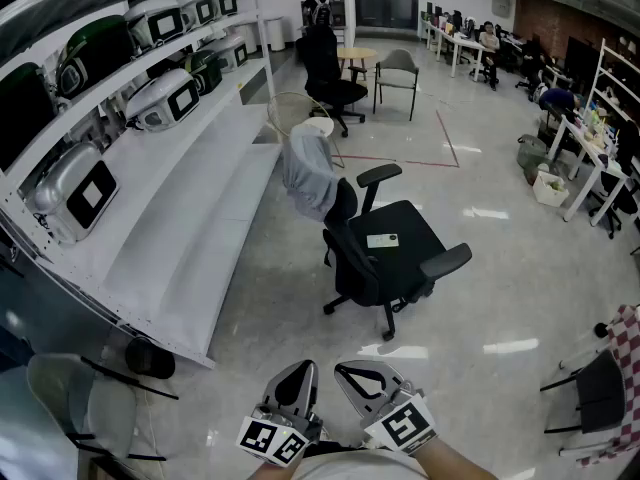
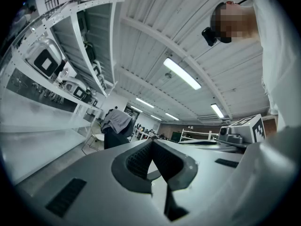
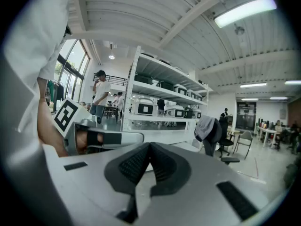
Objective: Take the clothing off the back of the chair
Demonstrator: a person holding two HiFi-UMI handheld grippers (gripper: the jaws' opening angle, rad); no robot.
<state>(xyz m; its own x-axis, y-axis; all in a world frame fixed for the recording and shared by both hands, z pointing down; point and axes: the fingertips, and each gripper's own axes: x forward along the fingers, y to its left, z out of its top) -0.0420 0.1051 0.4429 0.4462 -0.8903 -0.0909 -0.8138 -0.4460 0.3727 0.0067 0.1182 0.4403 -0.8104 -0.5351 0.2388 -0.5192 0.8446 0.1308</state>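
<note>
A grey garment (image 1: 308,176) is draped over the back of the black chair (image 1: 385,243), on the side nearest the white shelves (image 1: 190,208). The left gripper (image 1: 298,378) and right gripper (image 1: 358,378) are held side by side, well short of the chair, each with jaws pressed together on nothing.

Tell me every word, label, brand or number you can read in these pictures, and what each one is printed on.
None: no word, brand or number is legible in any view.
Left marker cube and right marker cube: black-and-white square patterns, not lettering.
Card on the chair seat: too small to read.
Machines on the shelves: dark panels, no legible label.
</note>
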